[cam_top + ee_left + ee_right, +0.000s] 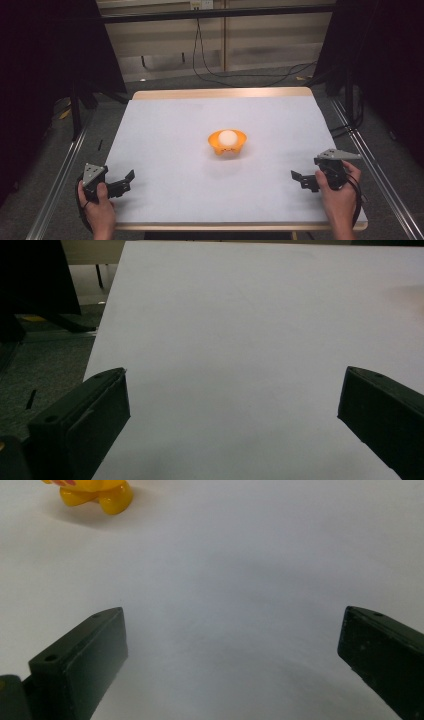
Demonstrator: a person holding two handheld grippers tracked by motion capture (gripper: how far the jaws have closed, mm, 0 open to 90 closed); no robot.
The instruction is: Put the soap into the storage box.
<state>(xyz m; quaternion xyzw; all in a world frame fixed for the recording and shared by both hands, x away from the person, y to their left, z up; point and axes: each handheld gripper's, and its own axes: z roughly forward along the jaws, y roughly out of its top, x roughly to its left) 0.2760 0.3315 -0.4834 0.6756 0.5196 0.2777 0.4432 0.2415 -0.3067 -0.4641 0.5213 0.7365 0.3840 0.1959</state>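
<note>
Orange bowl (pixel 227 142) holding white ball (pixel 228 137), footed base in right gripper view

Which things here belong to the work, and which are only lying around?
Belonging to the work:
- orange bowl at mid-table
- white ball lying in it
- left gripper, open, near the front left corner
- right gripper, open, near the front right edge

Only lying around:
- black cables on the floor behind the table
- white table cover
</note>
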